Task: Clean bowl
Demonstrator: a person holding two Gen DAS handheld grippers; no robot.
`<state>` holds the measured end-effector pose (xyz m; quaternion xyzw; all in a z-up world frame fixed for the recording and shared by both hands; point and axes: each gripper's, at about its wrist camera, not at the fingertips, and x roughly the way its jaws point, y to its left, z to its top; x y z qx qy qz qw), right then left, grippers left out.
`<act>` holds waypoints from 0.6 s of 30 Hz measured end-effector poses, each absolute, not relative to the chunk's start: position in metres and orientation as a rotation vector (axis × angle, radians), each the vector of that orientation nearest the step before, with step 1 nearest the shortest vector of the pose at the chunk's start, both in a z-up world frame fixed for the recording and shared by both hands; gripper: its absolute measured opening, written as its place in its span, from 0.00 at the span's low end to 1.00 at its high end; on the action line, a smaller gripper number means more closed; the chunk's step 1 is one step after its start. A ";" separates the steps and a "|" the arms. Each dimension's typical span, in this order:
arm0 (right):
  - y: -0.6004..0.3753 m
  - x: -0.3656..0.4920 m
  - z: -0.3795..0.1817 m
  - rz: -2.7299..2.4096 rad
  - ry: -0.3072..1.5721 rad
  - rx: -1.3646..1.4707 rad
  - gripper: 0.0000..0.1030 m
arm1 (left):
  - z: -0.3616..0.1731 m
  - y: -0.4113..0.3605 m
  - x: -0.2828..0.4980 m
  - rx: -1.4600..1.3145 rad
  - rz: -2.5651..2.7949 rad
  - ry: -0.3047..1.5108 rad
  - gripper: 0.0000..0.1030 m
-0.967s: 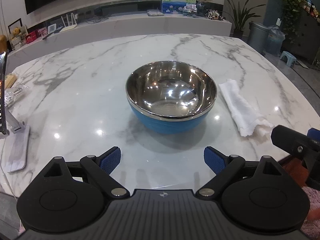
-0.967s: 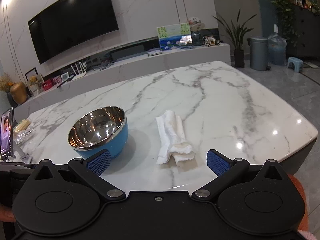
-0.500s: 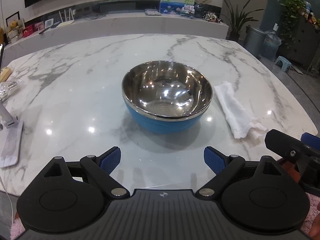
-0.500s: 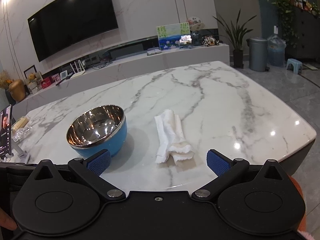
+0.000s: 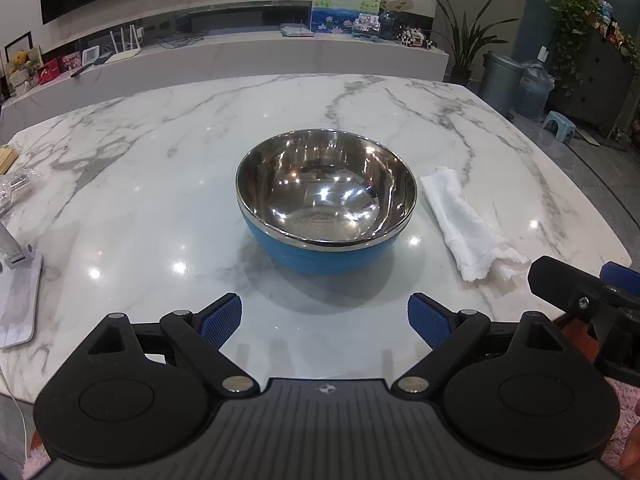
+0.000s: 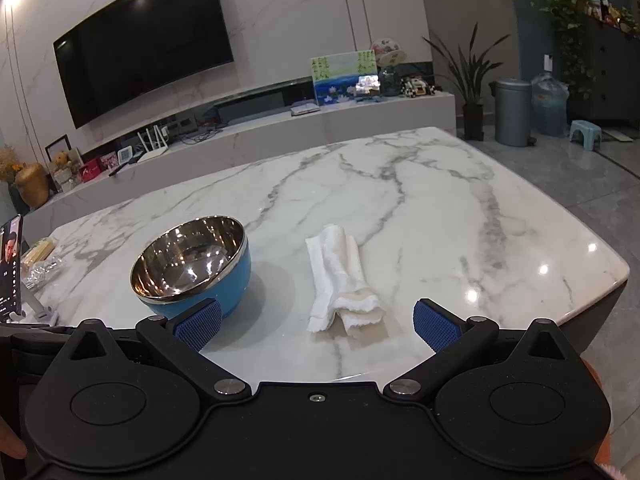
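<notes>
A steel bowl with a blue outside (image 5: pixel 326 200) stands upright on the marble table (image 5: pixel 160 184), also in the right wrist view (image 6: pixel 192 264). A folded white cloth (image 5: pixel 464 220) lies just right of it, also in the right wrist view (image 6: pixel 340 280). My left gripper (image 5: pixel 326 320) is open and empty, short of the bowl at the near edge. My right gripper (image 6: pixel 318 326) is open and empty, just short of the cloth's near end; one of its arms shows in the left wrist view (image 5: pixel 580 296).
A phone on a white stand (image 6: pixel 12 272) and its base (image 5: pixel 18 300) sit at the table's left edge, with a plastic wrapper (image 6: pixel 44 272) beside it. A low TV bench (image 6: pixel 280 124) runs behind the table.
Both grippers have shifted slightly; the bowl sits a little more central in the left wrist view. Both stay open; bowl and cloth have not moved.
</notes>
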<state>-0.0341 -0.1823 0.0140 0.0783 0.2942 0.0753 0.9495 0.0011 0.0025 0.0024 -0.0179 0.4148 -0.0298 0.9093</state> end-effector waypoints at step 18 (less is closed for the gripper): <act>-0.185 -0.035 0.012 0.152 0.602 0.164 0.99 | 0.002 0.006 0.002 -0.037 -0.070 0.858 0.88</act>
